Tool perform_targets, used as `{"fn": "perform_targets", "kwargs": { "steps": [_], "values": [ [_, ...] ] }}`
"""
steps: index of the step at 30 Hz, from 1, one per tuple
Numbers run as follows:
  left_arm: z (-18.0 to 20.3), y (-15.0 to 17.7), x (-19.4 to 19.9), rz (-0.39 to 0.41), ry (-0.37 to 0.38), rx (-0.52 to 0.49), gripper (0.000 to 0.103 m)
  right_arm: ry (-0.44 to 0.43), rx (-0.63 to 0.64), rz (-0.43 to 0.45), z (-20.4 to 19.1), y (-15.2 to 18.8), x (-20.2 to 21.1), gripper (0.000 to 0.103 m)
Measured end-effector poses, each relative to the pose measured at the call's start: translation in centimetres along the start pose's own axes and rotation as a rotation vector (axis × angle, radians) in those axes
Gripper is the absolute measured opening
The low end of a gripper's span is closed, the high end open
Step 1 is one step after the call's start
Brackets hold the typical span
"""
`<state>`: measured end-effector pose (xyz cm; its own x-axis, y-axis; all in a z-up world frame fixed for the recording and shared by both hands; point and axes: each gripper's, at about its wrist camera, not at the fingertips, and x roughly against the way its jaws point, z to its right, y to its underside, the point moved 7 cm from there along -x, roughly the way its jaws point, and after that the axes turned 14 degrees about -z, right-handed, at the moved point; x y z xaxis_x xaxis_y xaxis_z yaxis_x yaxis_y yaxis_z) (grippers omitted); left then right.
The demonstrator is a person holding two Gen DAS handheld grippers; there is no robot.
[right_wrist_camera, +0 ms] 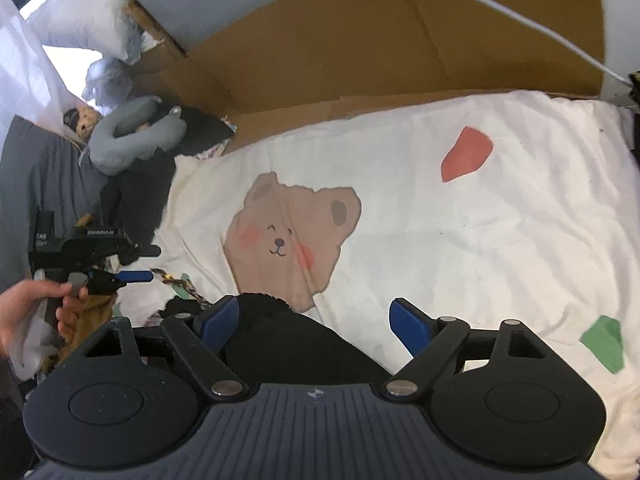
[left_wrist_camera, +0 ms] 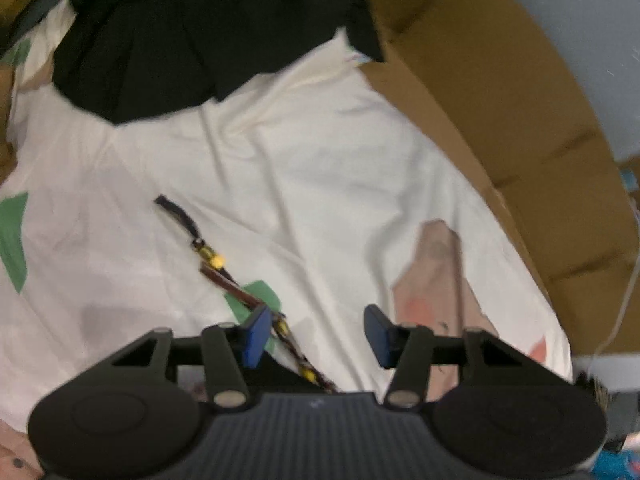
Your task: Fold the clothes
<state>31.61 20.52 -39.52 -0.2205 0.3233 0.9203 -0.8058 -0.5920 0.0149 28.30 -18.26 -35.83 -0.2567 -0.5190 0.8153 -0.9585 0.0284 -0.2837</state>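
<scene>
Left gripper (left_wrist_camera: pixel 316 334) unclenched above a braided cord (left_wrist_camera: pixel 224 276) on the cream bear-print sheet (left_wrist_camera: pixel 312 168), pads touching nothing. Right gripper (right_wrist_camera: pixel 314 326) spread wide over a black garment (right_wrist_camera: pixel 296 340) on that sheet. Beyond, flattened cardboard (right_wrist_camera: pixel 360 40); contents not discernible.

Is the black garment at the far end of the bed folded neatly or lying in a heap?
In a heap. The black garment lies bunched on the white bedsheet, with loose irregular edges and no flat layers.
</scene>
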Motion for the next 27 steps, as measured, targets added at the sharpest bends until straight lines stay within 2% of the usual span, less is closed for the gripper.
{"fn": "perform_targets", "kwargs": {
  "steps": [2,7,11,13,14,15,22,24,25,27],
  "values": [
    [-0.9,-0.5,-0.7,0.003,-0.007,0.048,0.049,-0.002,0.001,-0.004,0.1,0.1,-1.2,0.085],
    [-2.7,-0.8,-1.5,0.004,0.010,0.190,0.047,-0.008,-0.004,-0.018,-0.5,0.7,-3.3,0.082],
    [-2.8,-1.1,-2.6,0.003,-0.017,0.167,0.047,0.005,0.038,-0.029,-1.4,1.4,-4.3,0.081],
    [-3.5,-1.1,-3.2,0.003,-0.035,0.200,0.044,0.019,0.045,-0.031,-1.3,1.7,-4.6,0.079],
    [-4.0,-1.1,-3.5,-0.001,-0.033,0.223,0.038,0.023,0.038,-0.031,-1.0,1.8,-4.7,0.077],
    [-4.3,-1.0,-3.8,-0.004,-0.031,0.244,0.036,0.022,0.027,-0.029,-0.8,1.8,-4.7,0.074],
    [-4.5,-1.9,-4.7,0.023,-0.002,0.264,0.036,0.026,-0.009,-0.026,0.8,2.3,-4.7,0.072],
    [-4.6,-2.1,-4.7,0.023,-0.010,0.260,0.024,0.026,-0.014,-0.031,1.1,2.7,-4.7,0.072],
    [-4.9,-2.2,-4.7,0.016,-0.028,0.260,0.007,0.025,-0.018,-0.033,1.2,2.9,-4.7,0.072],
    [-5.6,-2.0,-4.7,0.008,-0.013,0.262,0.003,0.022,-0.022,-0.038,1.3,3.3,-4.7,0.072]
  ]
}}
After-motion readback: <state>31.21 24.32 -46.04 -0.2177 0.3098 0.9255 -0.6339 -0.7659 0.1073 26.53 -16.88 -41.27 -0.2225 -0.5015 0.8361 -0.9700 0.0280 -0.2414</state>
